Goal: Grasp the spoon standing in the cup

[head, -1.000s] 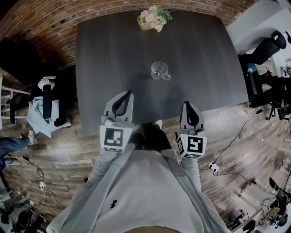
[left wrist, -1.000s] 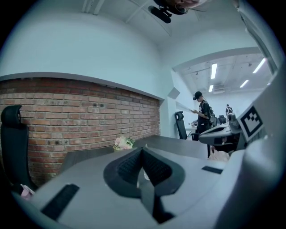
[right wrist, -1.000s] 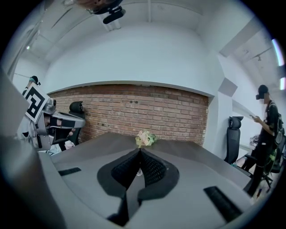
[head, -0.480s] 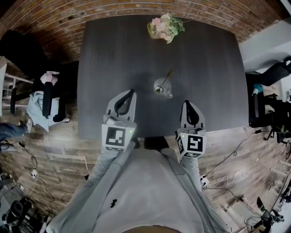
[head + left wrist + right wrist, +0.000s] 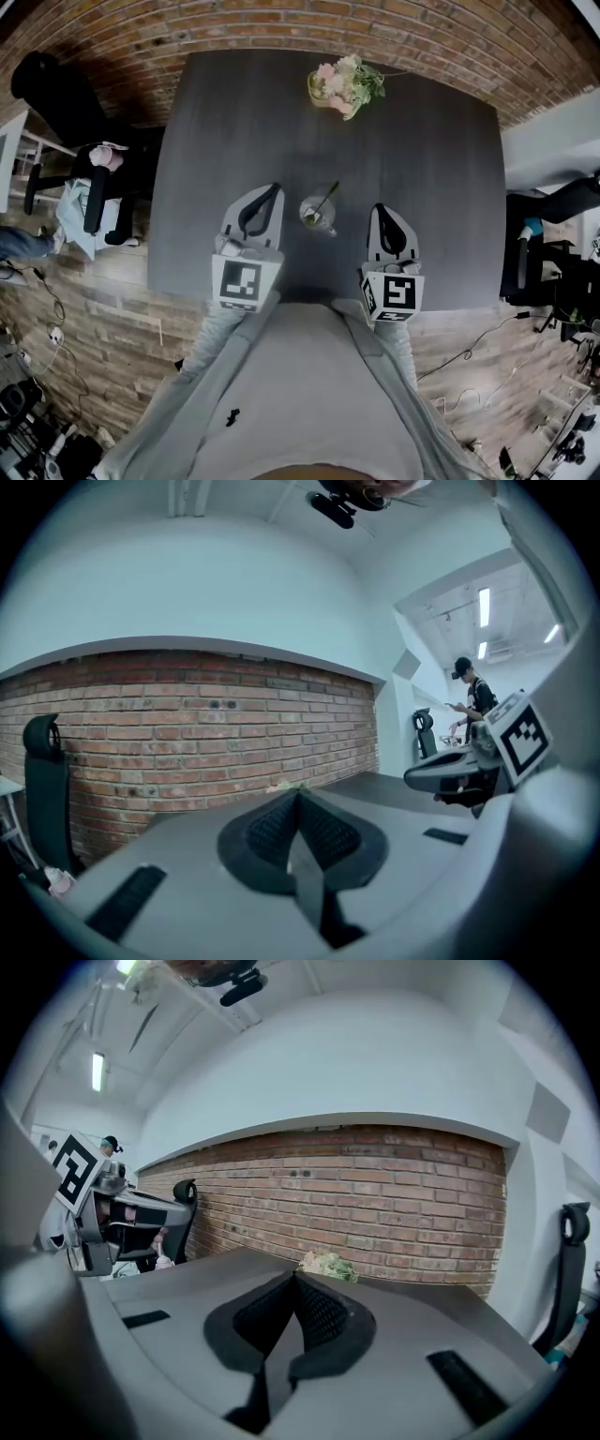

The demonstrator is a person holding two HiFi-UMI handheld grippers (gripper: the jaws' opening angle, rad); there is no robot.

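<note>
A clear glass cup (image 5: 316, 215) stands on the dark table (image 5: 422, 141), with a spoon (image 5: 325, 200) leaning in it, handle up and to the right. The cup sits between my two grippers in the head view. My left gripper (image 5: 272, 188) is to the cup's left, its tips level with the cup, shut with nothing held. My right gripper (image 5: 378, 208) is to the cup's right, also shut and empty. In the left gripper view the jaws (image 5: 298, 794) meet at the tip; in the right gripper view the jaws (image 5: 294, 1277) meet too. Neither gripper view shows the cup.
A small pot of pink flowers (image 5: 343, 82) stands at the table's far edge; the flowers (image 5: 326, 1265) show past the right jaws. A brick wall (image 5: 281, 23) lies behind the table. Office chairs (image 5: 98, 192) stand at left and right. Cables lie on the wooden floor.
The view has shifted forward over the table: the cup now lies close between the two grippers instead of well ahead of them. Both grippers stay shut.
</note>
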